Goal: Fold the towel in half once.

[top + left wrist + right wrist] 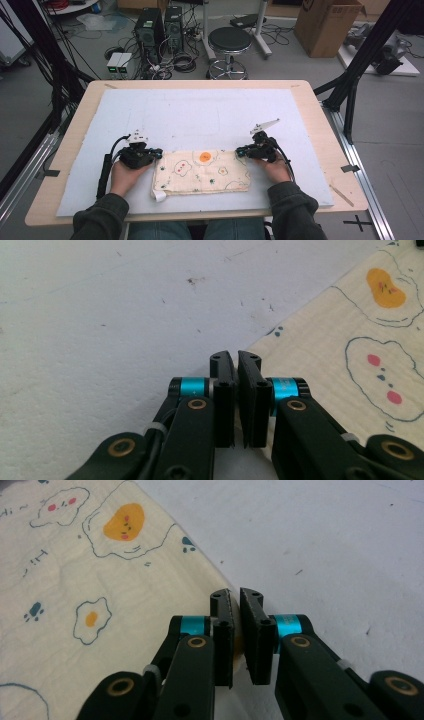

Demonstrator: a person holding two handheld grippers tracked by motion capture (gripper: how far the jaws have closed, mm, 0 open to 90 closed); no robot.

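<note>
1. A folded cloth lies flat on the pale mat on the desk, near the person's edge.
2. The cloth is cream with little pictures on it: fried eggs, clouds with pink cheeks and small paw marks.
3. It looks soft, thin and light. It will bend and sag when it is lifted. It should not break or slip much.
4. The left gripper sits at the cloth's far left corner. In the left gripper view its jaws are clenched on that corner of the cloth.
5. The right gripper sits at the far right corner. In the right gripper view its jaws are clenched too, with the edge of the cloth pinched between them.
6. The corners are good places to hold. I think both corners must go up together, or the cloth will droop to one side.
7. There are no boxes or bowls on the desk. A cardboard box stands far off on the floor.
</note>
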